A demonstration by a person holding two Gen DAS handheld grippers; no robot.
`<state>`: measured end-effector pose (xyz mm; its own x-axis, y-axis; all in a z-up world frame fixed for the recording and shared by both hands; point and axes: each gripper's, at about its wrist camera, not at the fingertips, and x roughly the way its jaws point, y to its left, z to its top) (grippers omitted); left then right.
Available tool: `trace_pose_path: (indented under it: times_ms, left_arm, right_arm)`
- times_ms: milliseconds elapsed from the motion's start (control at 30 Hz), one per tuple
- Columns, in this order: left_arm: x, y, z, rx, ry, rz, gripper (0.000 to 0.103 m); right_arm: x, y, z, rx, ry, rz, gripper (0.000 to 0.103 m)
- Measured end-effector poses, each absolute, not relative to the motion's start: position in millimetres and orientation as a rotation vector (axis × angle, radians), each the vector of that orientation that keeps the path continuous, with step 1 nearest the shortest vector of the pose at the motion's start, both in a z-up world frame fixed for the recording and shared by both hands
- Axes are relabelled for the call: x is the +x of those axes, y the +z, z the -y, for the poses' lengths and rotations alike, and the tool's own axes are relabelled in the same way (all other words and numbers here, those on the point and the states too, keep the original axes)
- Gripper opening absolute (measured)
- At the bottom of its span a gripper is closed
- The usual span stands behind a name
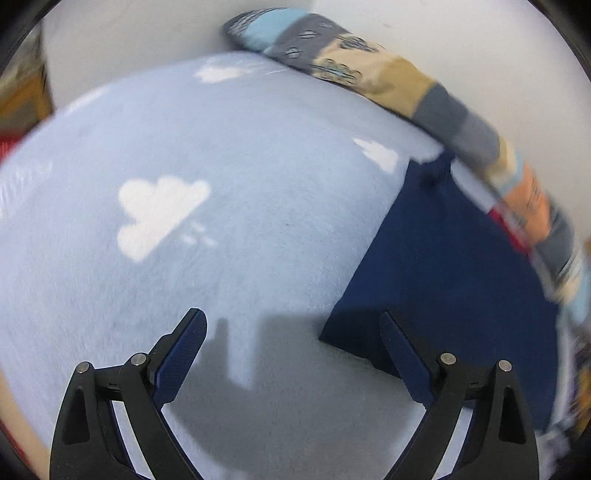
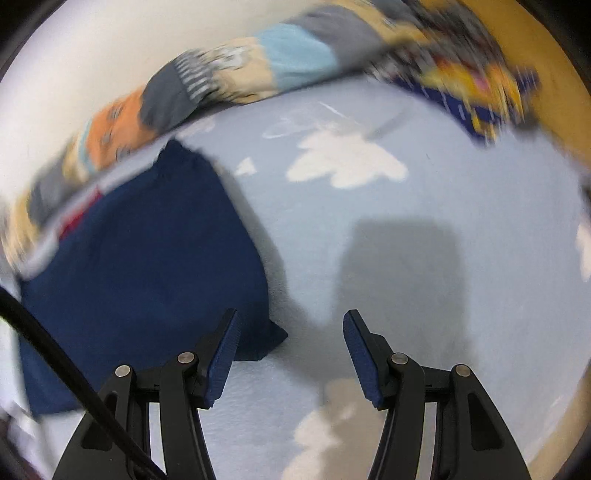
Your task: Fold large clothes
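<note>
Both my grippers point down at a light blue blanket (image 1: 229,155) with white cloud shapes on it. On this blanket lies the navy garment (image 1: 454,266), folded into a flat, roughly rectangular shape with clean edges. Its far end touches a patterned pillow (image 1: 436,99) with grey, beige, light blue and orange patches, which runs along the back, against a white wall (image 1: 147,33).

My left gripper (image 1: 293,325) is open, the jaws stand wide apart. Nothing is between them; I see only the blanket and the gripper's shadow there. The near corner of the navy garment lies just beside my right finger (image 1: 402,354) of this gripper, which stands in front of the cloth, but I cannot tell if it touches.

My right gripper (image 2: 290,325) is also open and holds nothing. In its view the navy garment (image 2: 140,258) is on the left side, and its near corner reaches behind the left finger (image 2: 221,354). Between the jaws there is only blanket (image 2: 461,192). A black cable (image 2: 55,354) crosses the lower left of this view. Both views are a little blurred.
</note>
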<state>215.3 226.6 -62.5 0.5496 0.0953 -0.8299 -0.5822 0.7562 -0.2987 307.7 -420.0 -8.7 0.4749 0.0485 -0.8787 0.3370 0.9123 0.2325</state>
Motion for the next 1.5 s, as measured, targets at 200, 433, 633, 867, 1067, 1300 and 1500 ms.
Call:
trace_pose_path:
  times_ms: [200, 433, 633, 867, 1067, 1300, 1500]
  left_arm:
    - [218.9, -58.3, -213.8, -0.785, 0.176, -0.917, 0.094]
    - [244.7, -82.9, -185.8, -0.908, 0.007, -0.956, 0.094]
    - [253.8, -102.0, -186.6, -0.977, 0.051, -0.867, 0.094]
    - [280.1, -97.2, -175.1, -0.898, 0.14, -0.748, 0.018]
    - [268.7, -72.7, -162.8, -0.776, 0.191, -0.691, 0.008]
    - [234.2, -30.9, -137.5, -0.656, 0.155, -0.695, 0.008]
    - [185.3, -27.2, -138.7, -0.689, 0.152, -0.783, 0.008]
  right_arm:
    - [294.3, -26.0, 434.2, 0.843, -0.005, -1.086, 0.062]
    - [298.4, -56.1, 409.2, 0.985, 0.018, -1.102, 0.062]
    - [322.3, -70.9, 422.0, 1.083, 0.021, -0.993, 0.063]
    - [348.5, -75.2, 417.6, 1.096, 0.132, -0.937, 0.018]
    - [346.6, -36.4, 405.3, 0.917, 0.134, -0.903, 0.011]
    - [312.5, 14.6, 407.9, 0.791, 0.168, -0.857, 0.011]
    - [268.4, 27.9, 430.0, 0.755, 0.156, -0.971, 0.011]
